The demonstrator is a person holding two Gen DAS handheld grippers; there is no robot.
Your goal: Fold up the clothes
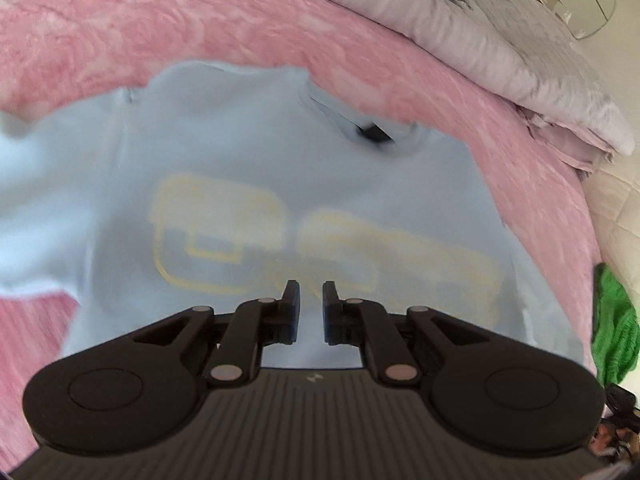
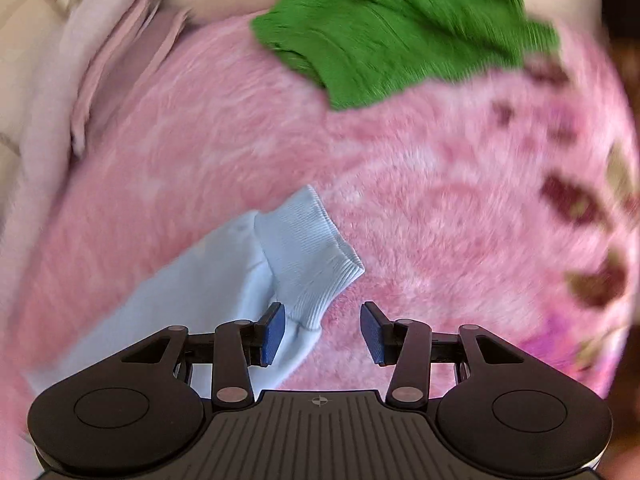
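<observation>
2 blurred yellow-outlined letters on sweatshirt [image 1: 280, 184]

Sweatshirt [image 1: 280, 168] on blanket [image 1: 160, 32]

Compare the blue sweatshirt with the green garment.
The blue sweatshirt is pale and spread flat with a yellow print up; the green garment is vivid, plain and bunched. The sweatshirt's ribbed cuff lies beside the open right gripper; the green one sits farther off, at the blanket's edge. Both rest on the pink blanket.
</observation>
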